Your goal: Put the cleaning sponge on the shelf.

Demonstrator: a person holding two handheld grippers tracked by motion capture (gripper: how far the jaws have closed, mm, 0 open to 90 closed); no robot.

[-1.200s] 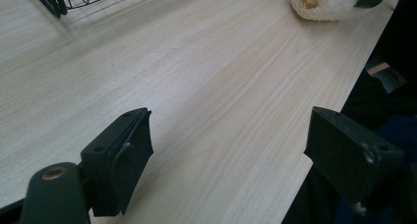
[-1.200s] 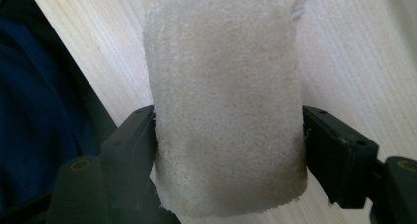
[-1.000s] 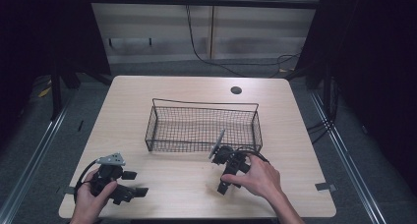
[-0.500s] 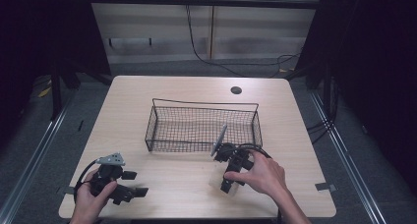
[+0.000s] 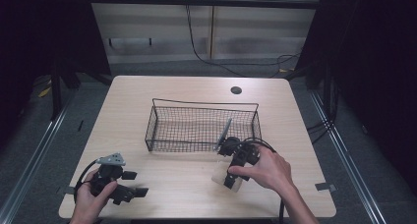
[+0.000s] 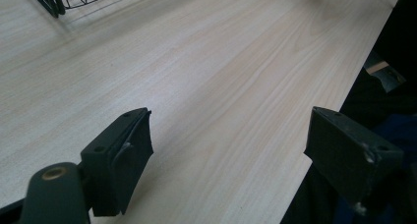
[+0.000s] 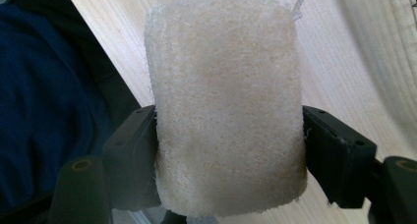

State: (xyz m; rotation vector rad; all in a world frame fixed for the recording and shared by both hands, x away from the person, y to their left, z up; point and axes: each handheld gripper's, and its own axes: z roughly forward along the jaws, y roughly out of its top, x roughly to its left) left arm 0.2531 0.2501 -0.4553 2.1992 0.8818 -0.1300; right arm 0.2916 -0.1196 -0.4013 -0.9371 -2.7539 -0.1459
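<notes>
A pale beige, rough-textured sponge block (image 7: 223,76) sits between the black jaws of my right gripper (image 7: 228,140), which is shut on its sides. From above, that gripper (image 5: 230,180) points toward the table's front edge, just in front of the wire basket, with the sponge block (image 5: 219,176) at its tip over the wood. My left gripper (image 5: 136,183) rests at the front left corner of the table, its jaws wide apart. In the left gripper view, that gripper (image 6: 231,135) is open over bare wood with nothing between the jaws.
A black wire basket (image 5: 201,128) stands in the middle of the light wooden table (image 5: 172,91). A round cable hole (image 5: 236,90) lies behind it. The table's front edge runs close under both hands. Dark floor and metal rails surround the table.
The right hand and its gripper shifted slightly to the right in front of the basket, and the pale block now shows at its jaws. The left gripper has stayed put.
</notes>
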